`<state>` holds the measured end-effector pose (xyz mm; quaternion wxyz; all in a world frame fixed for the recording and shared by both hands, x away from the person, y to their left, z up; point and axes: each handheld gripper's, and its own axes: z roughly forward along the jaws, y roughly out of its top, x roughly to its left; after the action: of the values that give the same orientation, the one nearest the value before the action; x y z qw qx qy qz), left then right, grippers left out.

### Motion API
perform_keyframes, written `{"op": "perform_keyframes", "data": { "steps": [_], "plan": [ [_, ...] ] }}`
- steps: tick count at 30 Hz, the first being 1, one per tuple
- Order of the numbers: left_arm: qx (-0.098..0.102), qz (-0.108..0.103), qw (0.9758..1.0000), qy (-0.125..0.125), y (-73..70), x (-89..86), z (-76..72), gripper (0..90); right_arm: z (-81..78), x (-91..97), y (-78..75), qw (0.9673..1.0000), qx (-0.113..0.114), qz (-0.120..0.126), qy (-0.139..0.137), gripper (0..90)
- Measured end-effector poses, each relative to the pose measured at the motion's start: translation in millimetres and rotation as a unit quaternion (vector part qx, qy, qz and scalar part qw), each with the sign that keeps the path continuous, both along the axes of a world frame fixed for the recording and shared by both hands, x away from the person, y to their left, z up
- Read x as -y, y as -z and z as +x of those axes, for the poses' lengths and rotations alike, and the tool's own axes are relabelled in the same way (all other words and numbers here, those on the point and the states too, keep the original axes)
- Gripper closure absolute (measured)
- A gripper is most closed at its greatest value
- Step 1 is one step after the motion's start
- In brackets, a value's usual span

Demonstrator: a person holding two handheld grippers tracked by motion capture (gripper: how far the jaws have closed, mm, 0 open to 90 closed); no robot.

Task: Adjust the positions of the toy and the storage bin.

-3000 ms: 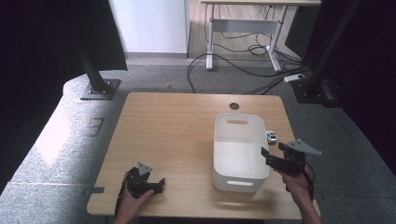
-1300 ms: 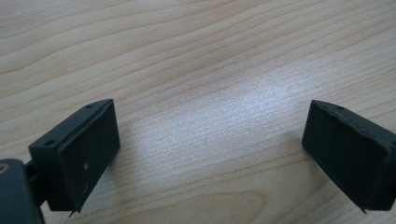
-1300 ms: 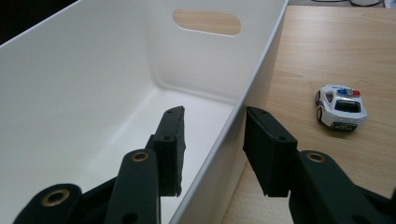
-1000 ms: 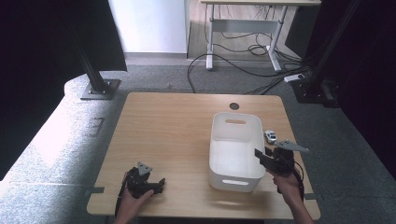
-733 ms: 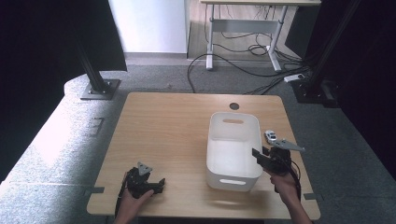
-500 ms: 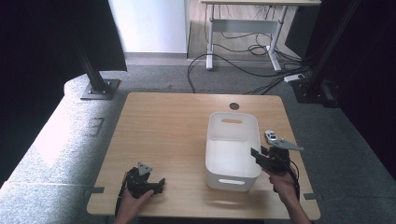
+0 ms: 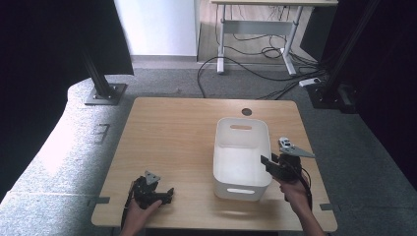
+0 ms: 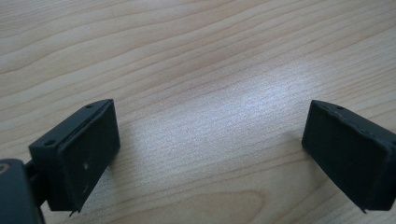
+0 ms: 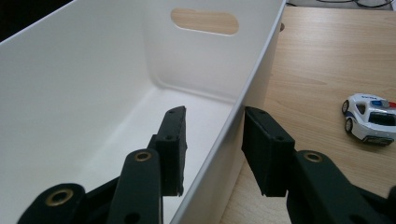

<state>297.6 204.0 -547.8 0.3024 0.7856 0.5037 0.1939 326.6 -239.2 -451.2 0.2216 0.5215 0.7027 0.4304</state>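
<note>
- The right gripper (image 9: 212, 149) has its jaws clamped on the right-hand long wall of the white plastic bin (image 9: 93, 93): one jaw is inside the bin, the other outside, with the thin wall and its rim running up between them.
- In the high view the right gripper (image 7: 275, 164) sits at the bin's (image 7: 241, 147) right wall, toward its near end, with the person's right hand (image 7: 295, 191) behind it, coming in from the table's near edge.
- The bin is an open-topped rectangular tub with rounded corners and a slot handle cut in each short end. It stands on the right half of the wooden table (image 7: 172, 137), its long sides running from the near edge toward the far edge. Nothing is visible inside it.
- A small white toy police car (image 9: 371, 119) with a blue and red roof light rests on the tabletop just outside the bin's right wall, near the right gripper but not touching it; in the high view it (image 7: 284, 143) lies between the bin and the table's right edge.
- The left gripper (image 8: 210, 140) has its jaws spread wide with only bare wood grain between them, close above the table.
- In the high view the left gripper (image 7: 152, 189) is near the table's near-left corner, well apart from the bin, held in the person's left hand (image 7: 140, 211).
- A round dark cable hole (image 7: 246, 111) sits in the tabletop near the far edge, just beyond the bin.
</note>
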Motion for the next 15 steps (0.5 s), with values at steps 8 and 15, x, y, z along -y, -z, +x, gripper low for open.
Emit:
{"op": "perform_keyframes", "data": {
  "steps": [8, 15],
  "plan": [
    [0.0, 0.0, 1.0, 0.0, 0.0, 0.0, 0.0, 4.2, 2.1, -6.3, -0.3, 1.0, 0.0, -0.003, -0.004, 59.4],
    [0.0, 0.0, 1.0, 0.0, 0.0, -0.1, 0.0, 4.2, 4.3, -13.4, -0.5, 1.0, -0.001, -0.003, -0.007, 59.4]
  ]
}}
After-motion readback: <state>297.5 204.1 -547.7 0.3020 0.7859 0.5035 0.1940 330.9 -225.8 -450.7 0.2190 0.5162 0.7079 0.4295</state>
